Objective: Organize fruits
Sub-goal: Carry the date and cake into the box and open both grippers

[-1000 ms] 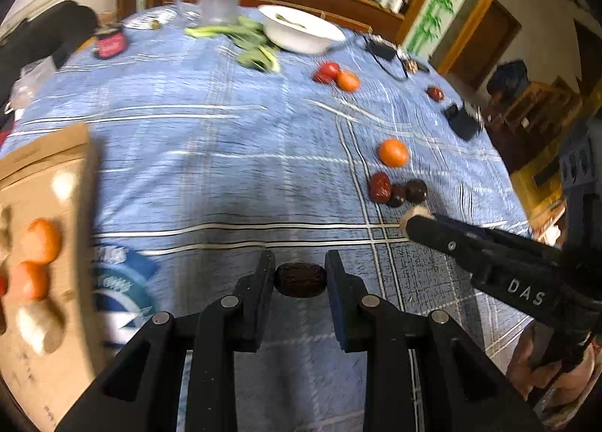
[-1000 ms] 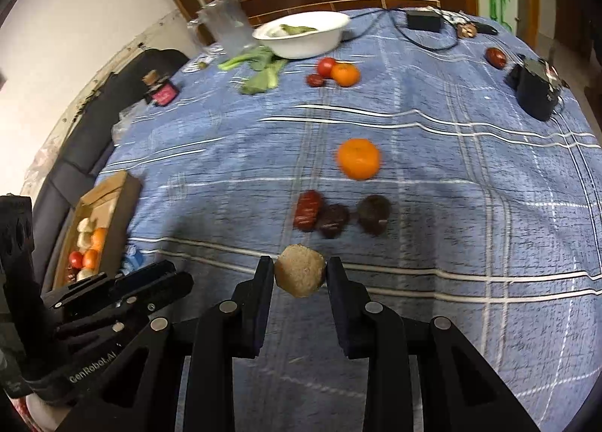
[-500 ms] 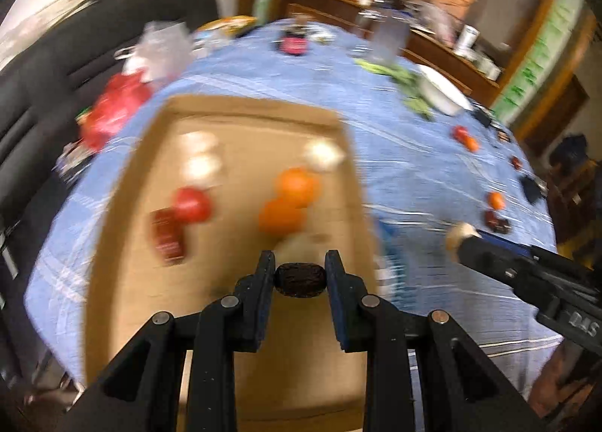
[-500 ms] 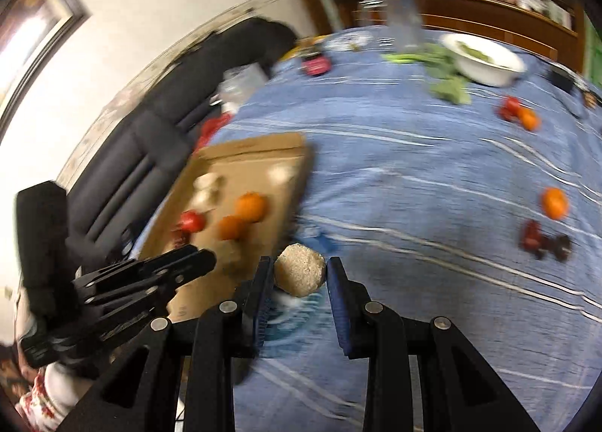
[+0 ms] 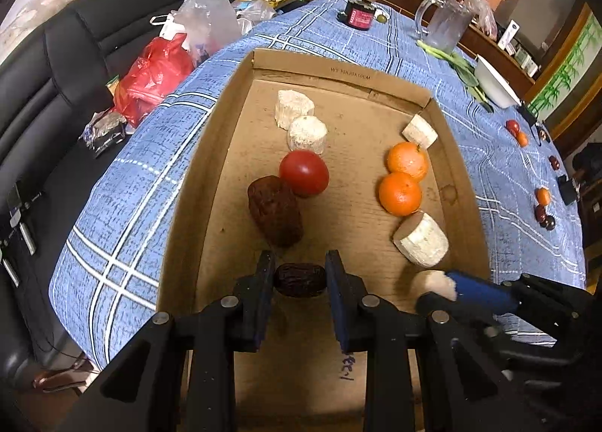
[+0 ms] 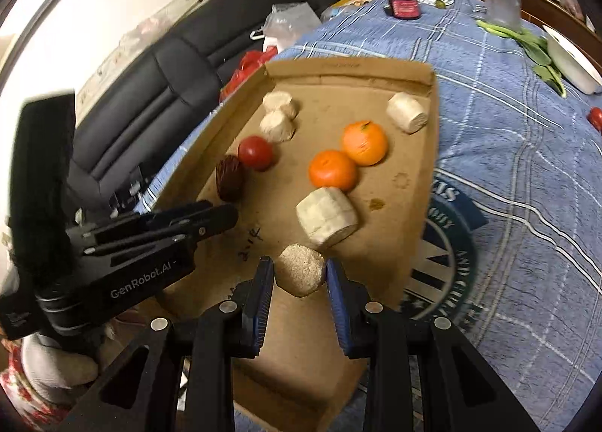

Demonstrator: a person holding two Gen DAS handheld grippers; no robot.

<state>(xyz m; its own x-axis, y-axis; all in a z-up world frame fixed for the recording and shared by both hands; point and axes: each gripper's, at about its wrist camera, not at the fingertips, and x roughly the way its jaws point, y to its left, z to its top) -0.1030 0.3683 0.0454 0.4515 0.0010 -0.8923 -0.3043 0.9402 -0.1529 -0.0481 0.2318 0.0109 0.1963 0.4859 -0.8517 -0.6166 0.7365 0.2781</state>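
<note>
Both clenched: dark date [image 5: 300, 279] in left hand-held gripper [image 5: 300, 281], pale chunk [image 6: 301, 269] in right hand-held gripper [image 6: 301, 274].

Left hand-held gripper [image 5: 300, 279] clamping dark date [image 5: 300, 279], above cardboard tray [image 5: 195, 184]

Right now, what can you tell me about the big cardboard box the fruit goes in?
The cardboard box is a shallow, open brown tray with low walls, lying flat on the blue checked tablecloth near its edge. Its floor looks worn and stained, with pen marks. Inside lie two oranges, a red tomato, a dark wrinkled date and four pale chunky pieces, in two rough rows. Both grippers hang above its near end, each shut on one more piece.
</note>
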